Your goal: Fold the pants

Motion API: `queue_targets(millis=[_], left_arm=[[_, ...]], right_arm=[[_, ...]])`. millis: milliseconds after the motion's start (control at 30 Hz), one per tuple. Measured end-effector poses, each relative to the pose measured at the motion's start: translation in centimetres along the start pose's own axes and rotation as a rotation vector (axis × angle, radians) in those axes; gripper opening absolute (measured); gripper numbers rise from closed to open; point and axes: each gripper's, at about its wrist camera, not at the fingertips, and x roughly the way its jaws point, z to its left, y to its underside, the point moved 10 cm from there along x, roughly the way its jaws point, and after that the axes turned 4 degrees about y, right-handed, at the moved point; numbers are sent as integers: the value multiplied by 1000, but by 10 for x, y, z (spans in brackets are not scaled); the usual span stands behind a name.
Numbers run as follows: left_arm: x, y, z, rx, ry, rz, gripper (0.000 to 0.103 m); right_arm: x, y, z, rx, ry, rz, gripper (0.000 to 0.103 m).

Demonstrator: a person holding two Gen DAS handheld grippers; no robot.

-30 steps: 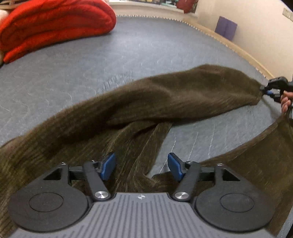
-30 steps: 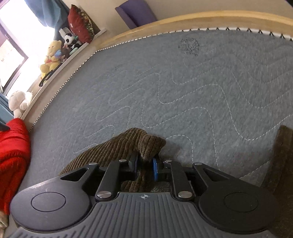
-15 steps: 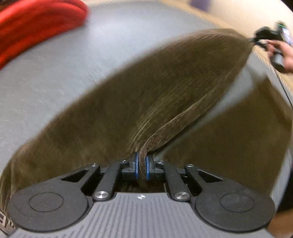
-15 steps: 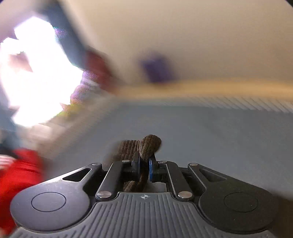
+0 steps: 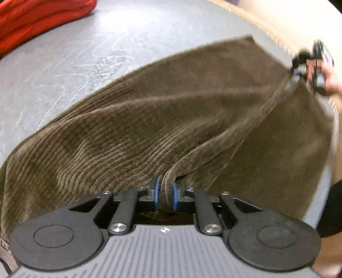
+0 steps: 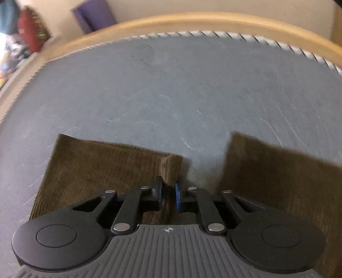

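Holding: your left tongs (image 5: pixel 164 195) pinch a bunched ridge of the pants (image 5: pixel 149 119); jaws easing apart, fabric between the blue pads and touching both.
Right tongs: your right tongs (image 6: pixel 168 196) clamp a rolled hem corner of the pants (image 6: pixel 102 164); jaws also easing apart, cloth between the pads.
Pants material: brown wide-rib corduroy, soft, ribs running across the leg.
Pants shape: one leg stretched in a taut sheet between both tongs; a folded edge runs diagonally from the left tongs to the right tongs (image 5: pixel 299 66).
Pants location: on and just above the bed (image 6: pixel 192 89), near its wooden frame (image 6: pixel 192 19).
Bed surface: grey quilted cover, wavy white stitching, toothed trim at the edge.
Other items: red folded blanket (image 5: pixel 38 19) at far corner, plush and ribbed; purple flat thing (image 6: pixel 94 15) against the wall.
Change, left view: a second ago your left tongs stood wide apart over slack, crumpled legs; now closed on cloth, and the leg is spread smooth.
Change, right view: hem was a loose lump; now two flat leg ends show.
Hard to see: your right hand (image 5: pixel 329 79) is blurred and cut by the frame; the second leg end (image 6: pixel 277 181) is smeared; the waist end is out of view.
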Motion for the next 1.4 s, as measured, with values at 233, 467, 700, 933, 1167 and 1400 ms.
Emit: queue_targets(millis=[233, 467, 700, 933, 1167, 1400], left_arm=[[-106, -21, 15, -121, 19, -212, 44], [-211, 9, 4, -90, -137, -393, 72], [-228, 115, 24, -179, -259, -431, 81], [-147, 208, 49, -372, -232, -68, 53], [-116, 247, 48, -197, -326, 118, 58], [-143, 238, 34, -185, -385, 23, 63]], right_arm=[[-127, -31, 53, -93, -130, -296, 29], [-291, 41, 122, -373, -549, -376, 37], [-379, 172, 116, -719, -835, -211, 46], [-327, 316, 46, -1052, -694, 26, 46], [-272, 380, 8, -1220, -512, 132, 46], [-251, 373, -4, -1140, -448, 199, 46]])
